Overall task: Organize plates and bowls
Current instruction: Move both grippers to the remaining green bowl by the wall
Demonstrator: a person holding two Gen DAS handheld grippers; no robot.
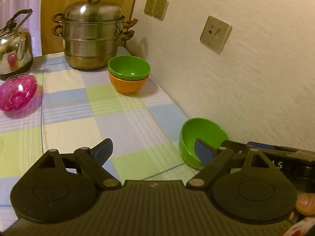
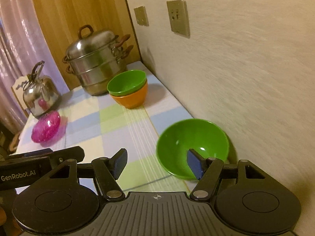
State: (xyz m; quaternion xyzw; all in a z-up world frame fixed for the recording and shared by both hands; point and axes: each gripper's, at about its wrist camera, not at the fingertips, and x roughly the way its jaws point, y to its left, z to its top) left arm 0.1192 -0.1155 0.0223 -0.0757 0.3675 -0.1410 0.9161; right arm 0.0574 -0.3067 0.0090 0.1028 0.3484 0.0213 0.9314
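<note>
A lone green bowl sits on the checked tablecloth close to the wall. My right gripper is open just in front of it. Its right fingertip overlaps the bowl's near side, and I cannot tell whether it touches. My left gripper is open over bare cloth with nothing between its fingers, and the same green bowl lies beyond its right finger. Farther back, another green bowl is nested in an orange bowl.
A pink glass bowl lies at the left. A steel steamer pot and a steel kettle stand at the table's far end. The wall with socket plates runs along the table's right edge.
</note>
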